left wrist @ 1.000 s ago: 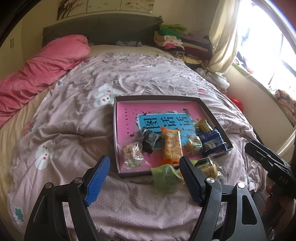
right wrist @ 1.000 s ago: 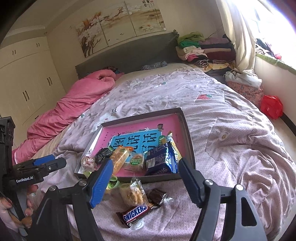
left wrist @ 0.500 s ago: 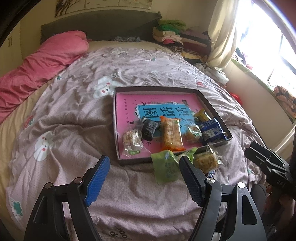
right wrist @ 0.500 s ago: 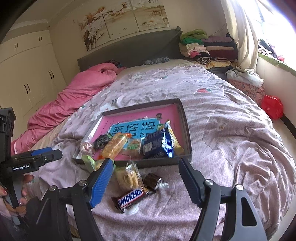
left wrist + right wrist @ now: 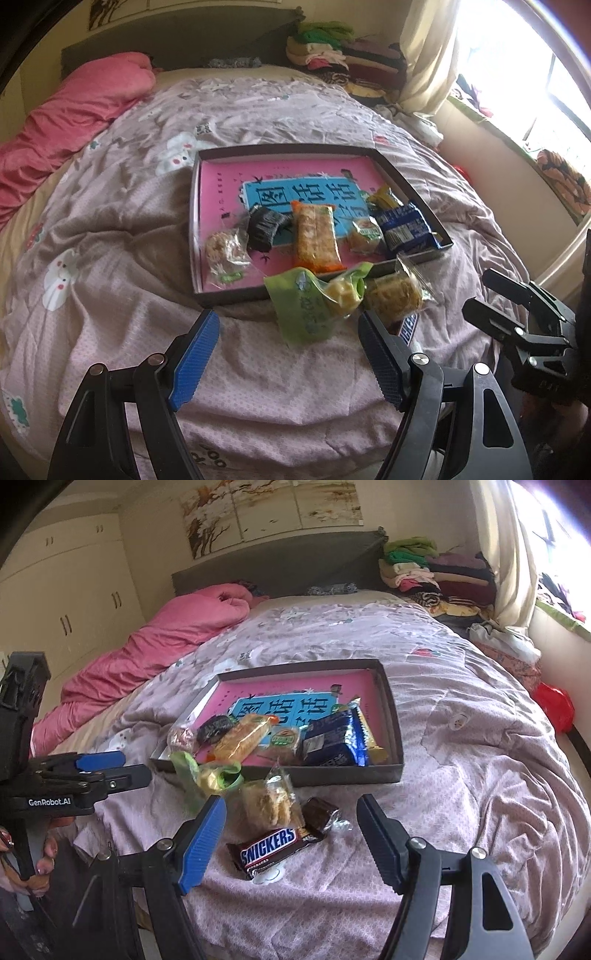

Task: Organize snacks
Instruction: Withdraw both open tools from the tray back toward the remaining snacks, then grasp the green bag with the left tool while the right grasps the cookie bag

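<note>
A dark shallow box [image 5: 410, 184] [image 5: 391, 716] with a pink and blue bottom lies on the bed and holds several wrapped snacks, among them an orange cracker pack [image 5: 314, 236] and a blue packet [image 5: 406, 229] [image 5: 336, 734]. Over its near rim hangs a green packet [image 5: 303, 306] [image 5: 207, 775]. On the quilt in front lie a clear-wrapped cake [image 5: 391, 295] [image 5: 266, 805], a Snickers bar [image 5: 269, 849] and a small dark sweet [image 5: 321, 812]. My left gripper [image 5: 288, 358] hangs open just short of the green packet. My right gripper [image 5: 291, 834] stands open over the Snickers bar, holding nothing.
A lilac patterned quilt [image 5: 110, 240] covers the bed, with a pink duvet [image 5: 166, 646] bunched along the left. Folded clothes [image 5: 436, 572] are stacked at the headboard corner. A curtain and bright window [image 5: 517, 74] are at right; a red bag [image 5: 554, 705] lies on the floor.
Both grippers have come lower and closer to the snacks at the box's near rim. Their jaws stand as wide as before. No snack has moved.
</note>
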{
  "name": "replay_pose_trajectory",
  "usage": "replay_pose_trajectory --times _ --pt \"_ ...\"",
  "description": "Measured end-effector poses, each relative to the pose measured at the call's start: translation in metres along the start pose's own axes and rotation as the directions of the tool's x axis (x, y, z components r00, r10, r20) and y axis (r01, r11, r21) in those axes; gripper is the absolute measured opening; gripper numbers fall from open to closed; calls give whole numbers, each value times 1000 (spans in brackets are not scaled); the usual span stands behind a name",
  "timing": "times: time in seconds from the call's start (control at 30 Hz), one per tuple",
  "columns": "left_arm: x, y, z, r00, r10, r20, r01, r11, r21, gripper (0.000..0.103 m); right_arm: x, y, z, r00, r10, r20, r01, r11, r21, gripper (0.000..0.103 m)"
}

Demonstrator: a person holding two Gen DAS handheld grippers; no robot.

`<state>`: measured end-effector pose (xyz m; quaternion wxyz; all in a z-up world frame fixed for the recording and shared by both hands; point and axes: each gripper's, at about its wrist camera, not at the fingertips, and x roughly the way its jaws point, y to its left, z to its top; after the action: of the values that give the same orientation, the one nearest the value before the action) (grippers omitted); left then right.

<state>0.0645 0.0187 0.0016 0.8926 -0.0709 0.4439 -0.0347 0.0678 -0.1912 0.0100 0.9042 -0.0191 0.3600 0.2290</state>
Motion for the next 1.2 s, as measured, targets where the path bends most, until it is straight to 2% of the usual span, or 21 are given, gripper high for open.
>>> replay_pose_trajectory --times 0.3,0.6,1.13,1.2 --pt "14 -5 -5 999 -38 -21 39 999 9 79 13 14 -7 999 17 -35 -19 997 -69 73" --pt "37 -11 -1 994 -97 -48 96 995 -18 79 39 23 -11 997 -12 -76 -1 986 -169 73" --pt "70 -11 6 991 -92 -100 87 995 -49 79 78 43 -15 995 -71 -65 46 944 -326 72" --pt "72 -11 6 991 -88 -100 83 995 -53 79 81 44 -15 995 -75 -60 51 940 -337 67"
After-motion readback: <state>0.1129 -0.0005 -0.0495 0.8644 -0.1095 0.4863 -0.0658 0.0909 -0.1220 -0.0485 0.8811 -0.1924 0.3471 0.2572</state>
